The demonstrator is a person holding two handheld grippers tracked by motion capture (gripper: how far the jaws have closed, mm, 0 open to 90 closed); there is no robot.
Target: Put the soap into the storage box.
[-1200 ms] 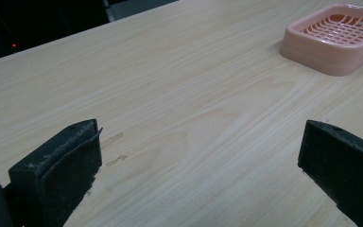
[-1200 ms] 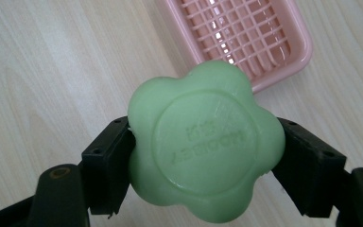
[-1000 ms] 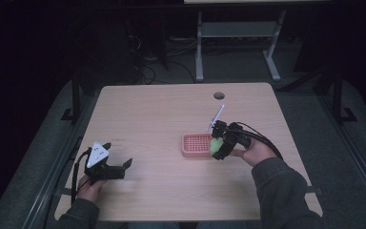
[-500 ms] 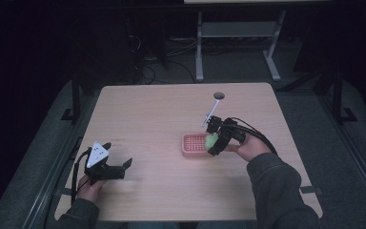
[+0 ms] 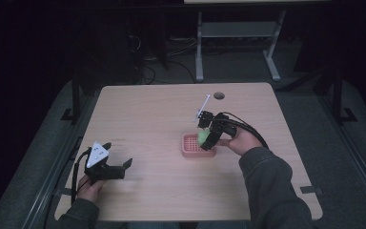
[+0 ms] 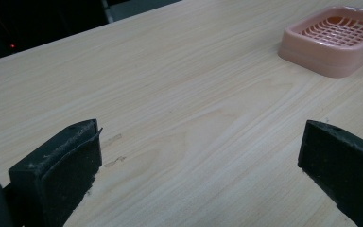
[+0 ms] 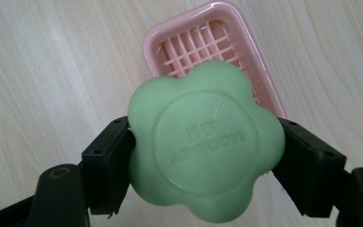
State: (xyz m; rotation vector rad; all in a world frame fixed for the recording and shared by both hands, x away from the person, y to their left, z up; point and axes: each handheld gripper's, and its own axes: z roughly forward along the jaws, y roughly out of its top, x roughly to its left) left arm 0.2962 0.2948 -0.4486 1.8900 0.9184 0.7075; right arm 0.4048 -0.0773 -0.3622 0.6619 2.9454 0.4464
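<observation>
Soap (image 7: 203,142) clamped in right gripper (image 7: 203,156) above bare pink dish (image 7: 217,47); left gripper (image 6: 198,165) spread wide

One raised inscription, on the green soap (image 7: 205,144), seen in the right gripper view. It sits within the round embossed medallion on the soap's flat face, near centre, and runs in two short lines. The lettering is upside down to the camera, its tops toward 6 o'clock. Low relief in the same green as the body, so contrast is poor; individual letters cannot be made out with certainty and no word or brand can be read. High view: soap too small for any lettering to show. Pink soap dish (image 7: 216,45): no marks, only the moulded grid. Wooden tabletop (image 6: 170,109): no labels, numbers or signs readable.
</observation>
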